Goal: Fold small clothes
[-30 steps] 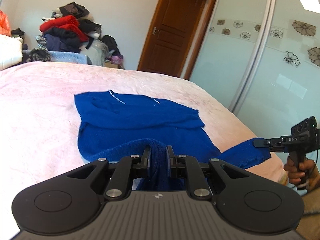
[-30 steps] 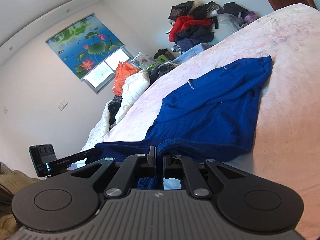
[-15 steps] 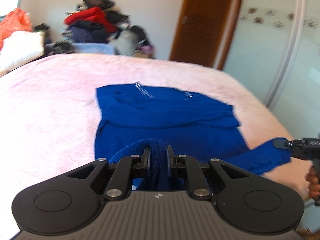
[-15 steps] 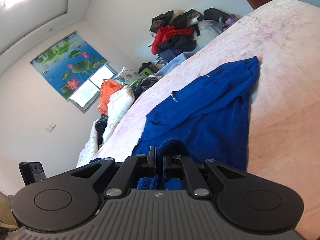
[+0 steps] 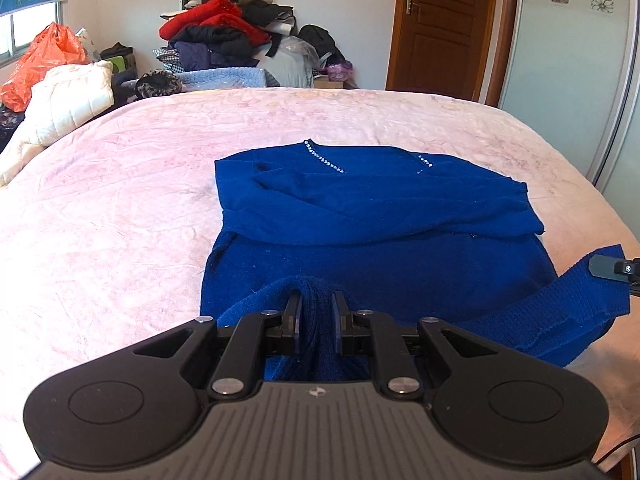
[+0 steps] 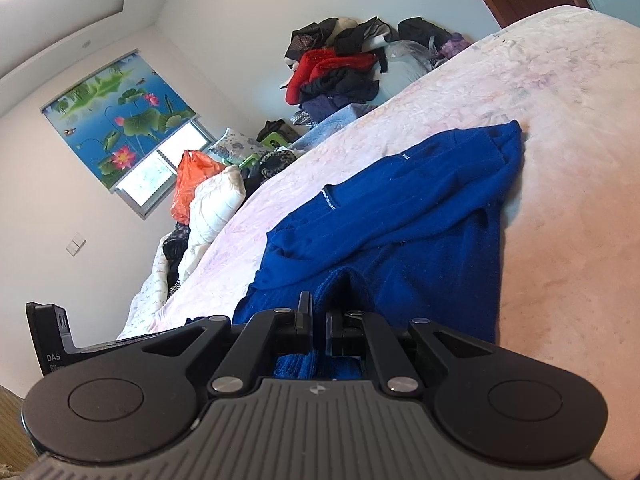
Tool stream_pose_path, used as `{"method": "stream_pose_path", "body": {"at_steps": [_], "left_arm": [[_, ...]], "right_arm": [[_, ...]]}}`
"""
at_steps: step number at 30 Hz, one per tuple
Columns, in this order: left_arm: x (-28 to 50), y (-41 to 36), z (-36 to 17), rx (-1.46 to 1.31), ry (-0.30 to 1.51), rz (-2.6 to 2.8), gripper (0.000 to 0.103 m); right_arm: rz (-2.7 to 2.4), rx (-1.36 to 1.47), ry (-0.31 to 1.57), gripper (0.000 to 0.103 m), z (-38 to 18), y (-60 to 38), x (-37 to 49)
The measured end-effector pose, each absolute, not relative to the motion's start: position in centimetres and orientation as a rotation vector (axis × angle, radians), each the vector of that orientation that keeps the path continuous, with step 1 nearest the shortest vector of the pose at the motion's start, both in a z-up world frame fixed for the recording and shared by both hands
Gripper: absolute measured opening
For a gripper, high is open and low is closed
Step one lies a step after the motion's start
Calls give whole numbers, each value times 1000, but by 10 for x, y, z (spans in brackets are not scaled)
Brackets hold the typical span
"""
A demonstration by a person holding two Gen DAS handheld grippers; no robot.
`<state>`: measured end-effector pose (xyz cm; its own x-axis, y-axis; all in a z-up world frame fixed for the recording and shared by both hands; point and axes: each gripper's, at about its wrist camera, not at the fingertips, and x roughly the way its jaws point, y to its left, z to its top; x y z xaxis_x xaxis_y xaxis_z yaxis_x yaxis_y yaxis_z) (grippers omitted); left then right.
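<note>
Blue sweater [image 5: 380, 216] flat on the pink bed [image 5: 112, 208], right of centre, neckline away from the left camera, sleeves folded across the chest. Left tool [image 5: 316, 312] clamped on the near hem, ribbed knit bunched up between the jaws. Right tool [image 6: 318, 316] likewise pinched shut on a fold of the hem — its tip [image 5: 608, 267] visible at the right frame edge of the left view, gripping the hem corner lifted off the bed there. Broad bare bedspread left of the sweater and beyond the neckline; right bed edge close to the sweater's side. Clothes pile [image 5: 224, 36] and white quilt [image 5: 68, 96] past the far edge, well apart from the sweater.
</note>
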<state>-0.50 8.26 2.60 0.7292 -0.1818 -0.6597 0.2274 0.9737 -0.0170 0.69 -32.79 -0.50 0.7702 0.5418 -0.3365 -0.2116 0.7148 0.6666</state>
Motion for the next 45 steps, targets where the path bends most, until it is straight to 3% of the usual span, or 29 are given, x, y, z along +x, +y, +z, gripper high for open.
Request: {"method": "stream_pose_path", "body": {"at_steps": [22,31,45], "left_arm": [[5,75,38,93,703,-130,14],[31,75,70,77,618,-98,14],[100,62,75,75,597,-48,14]], "right_arm": [[420,656,521,10,0,-329,15],[425,644,453,10,23,-327,40],[392,745,415,10,23,-346,104]]}}
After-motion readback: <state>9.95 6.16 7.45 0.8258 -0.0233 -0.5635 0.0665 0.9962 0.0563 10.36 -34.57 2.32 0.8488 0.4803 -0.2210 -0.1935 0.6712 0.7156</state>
